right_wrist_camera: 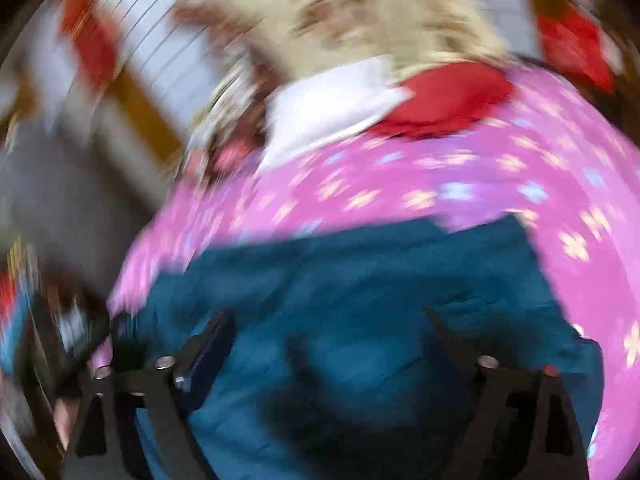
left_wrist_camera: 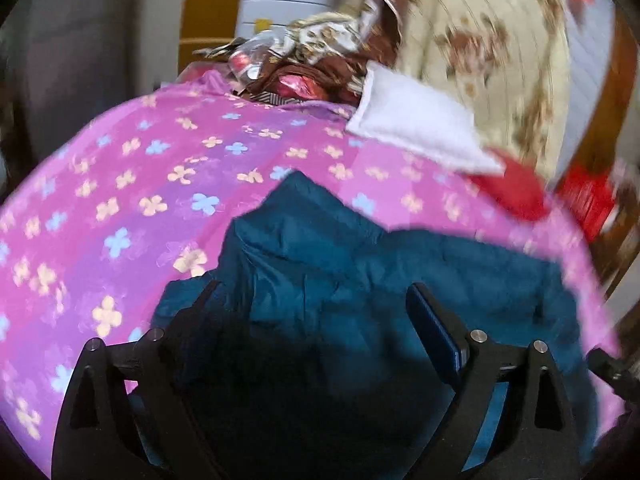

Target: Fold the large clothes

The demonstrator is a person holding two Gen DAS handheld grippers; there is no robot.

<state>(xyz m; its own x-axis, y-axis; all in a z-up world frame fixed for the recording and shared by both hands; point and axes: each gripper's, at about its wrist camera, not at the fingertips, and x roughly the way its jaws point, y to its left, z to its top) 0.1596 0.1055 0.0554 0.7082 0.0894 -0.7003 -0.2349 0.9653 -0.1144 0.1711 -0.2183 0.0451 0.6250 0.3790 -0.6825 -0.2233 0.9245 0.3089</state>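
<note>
1. My left hand-held gripper (left_wrist_camera: pixel 312 300) has its jaws spread wide, gripping nothing — crumpled teal fabric garment (left_wrist_camera: pixel 360 272) lies beneath, lower centre.
2. My right hand-held gripper (right_wrist_camera: pixel 332 320) likewise gapes empty over it.
3. The garment rests on a pink flower-print bedsheet (left_wrist_camera: pixel 120 184).

no readable text, label or number anywhere (both views motion-blurred).

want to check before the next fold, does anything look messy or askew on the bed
The teal garment lies rumpled on the pink flowered sheet, its top edge uneven, one corner peaking higher than the rest. Behind it, a white cloth sits askew beside a jumbled pile of brown patterned fabric. Nothing looks torn or spilled.
</note>
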